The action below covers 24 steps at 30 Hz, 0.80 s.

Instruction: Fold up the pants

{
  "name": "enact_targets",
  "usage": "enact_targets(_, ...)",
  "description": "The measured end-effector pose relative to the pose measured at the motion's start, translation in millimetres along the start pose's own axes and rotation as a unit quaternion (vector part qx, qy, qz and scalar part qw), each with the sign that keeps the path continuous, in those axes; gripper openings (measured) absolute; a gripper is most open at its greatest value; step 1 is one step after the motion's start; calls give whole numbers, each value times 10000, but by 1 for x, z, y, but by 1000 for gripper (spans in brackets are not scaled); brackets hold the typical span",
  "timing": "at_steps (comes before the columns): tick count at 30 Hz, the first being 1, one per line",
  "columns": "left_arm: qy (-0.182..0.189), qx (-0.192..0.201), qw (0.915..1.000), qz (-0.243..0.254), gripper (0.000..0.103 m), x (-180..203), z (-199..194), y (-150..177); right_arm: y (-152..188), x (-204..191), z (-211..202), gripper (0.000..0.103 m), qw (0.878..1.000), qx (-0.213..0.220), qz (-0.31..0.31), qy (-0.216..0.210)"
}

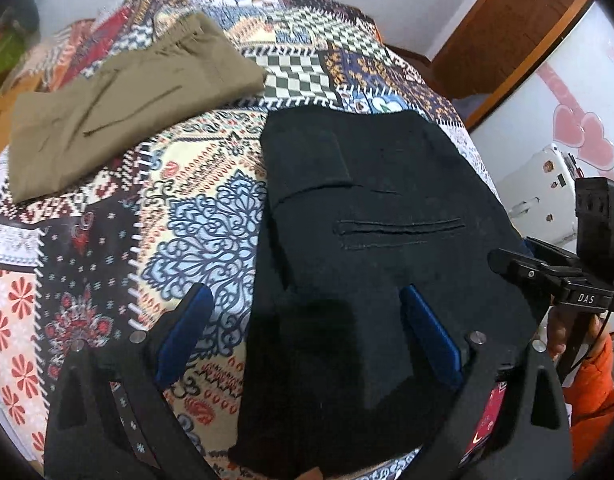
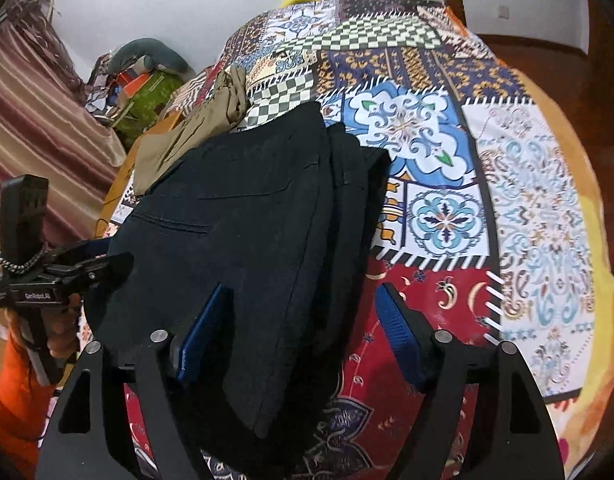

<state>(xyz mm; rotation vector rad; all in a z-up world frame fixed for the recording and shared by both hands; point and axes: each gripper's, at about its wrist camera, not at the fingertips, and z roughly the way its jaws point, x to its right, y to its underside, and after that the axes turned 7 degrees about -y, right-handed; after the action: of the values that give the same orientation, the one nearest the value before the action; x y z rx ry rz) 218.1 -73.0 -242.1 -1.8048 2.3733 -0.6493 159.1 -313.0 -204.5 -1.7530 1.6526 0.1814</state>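
Both hand-held grippers, left [image 1: 303, 320] and right [image 2: 299, 320], wide open, empty, above folded black pants [image 1: 387, 216] on patterned cloth [image 1: 179, 208].

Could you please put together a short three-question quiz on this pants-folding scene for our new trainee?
1. True or false: the black pants lie folded on the patterned tablecloth.
2. Which garment lies farther from the grippers? A) the khaki pants B) a red sweater C) a white towel
3. Fill in: the jaws of the left gripper and the right gripper both stand ____, pads clear of the cloth.

Key:
1. True; a slit back pocket faces up.
2. A; they lie folded beyond the black pair, toward the far left of the table.
3. Open; neither pinches any fabric.
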Motion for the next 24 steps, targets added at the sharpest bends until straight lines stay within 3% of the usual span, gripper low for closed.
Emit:
enact_targets(5, 266, -266, 9992, -103, 99, -1, 14, -11, -8, 10, 13, 81, 9992, -166, 156, -324)
enact_targets(13, 393, -458, 9978, 265, 101, 10, 30, -29, -20, 12, 30, 93, 9974, -343, 118, -617)
enact_targets(18, 553, -560, 9960, 433, 101, 18, 34, -35, -23, 13, 32, 94, 9971, -375, 46, -657)
enact_targets(24, 611, -456, 9958, 505, 86, 22, 31, -33, -19, 13, 26, 84, 9968, -335, -17, -731)
